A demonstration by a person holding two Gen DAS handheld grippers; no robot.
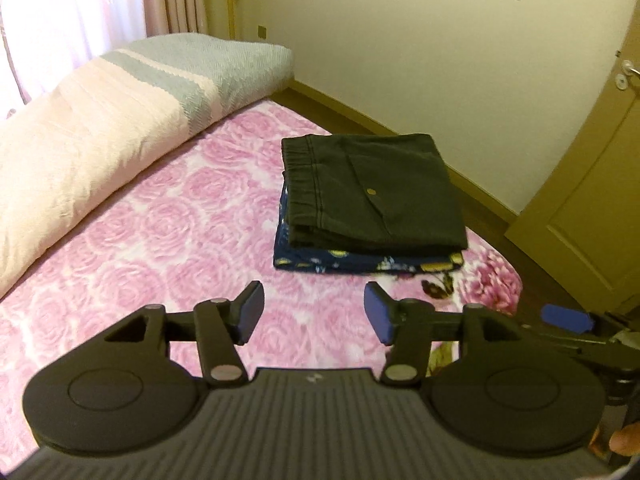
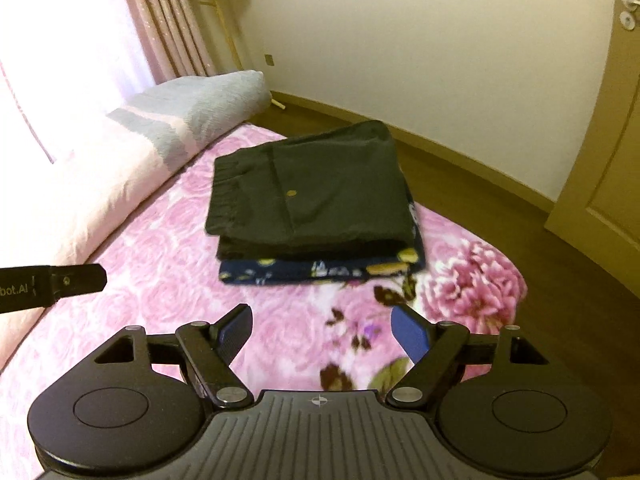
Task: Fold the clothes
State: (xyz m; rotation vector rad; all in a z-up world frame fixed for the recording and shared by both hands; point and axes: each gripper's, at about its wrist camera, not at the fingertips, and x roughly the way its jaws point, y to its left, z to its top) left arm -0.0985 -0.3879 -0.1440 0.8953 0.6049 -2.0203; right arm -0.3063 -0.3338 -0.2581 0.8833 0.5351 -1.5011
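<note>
While the dark trousers (image 1: 372,188) lie folded squarely atop a folded navy floral garment (image 1: 360,262) on the bed (image 1: 168,248), forming a tidy stack, each hand-held gripper, left (image 1: 314,312) and right (image 2: 320,332), hovers before it with jaws spread, gripping nothing.

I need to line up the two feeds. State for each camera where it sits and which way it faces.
Left wrist: sits behind the open left gripper, facing across the pink bedspread to the folded black trousers; a fingertip shows bottom right.
Right wrist: sits behind the open right gripper, facing the same trousers.
Shared: the trousers on the dark floral garment, the rolled blanket, wall and door.
</note>
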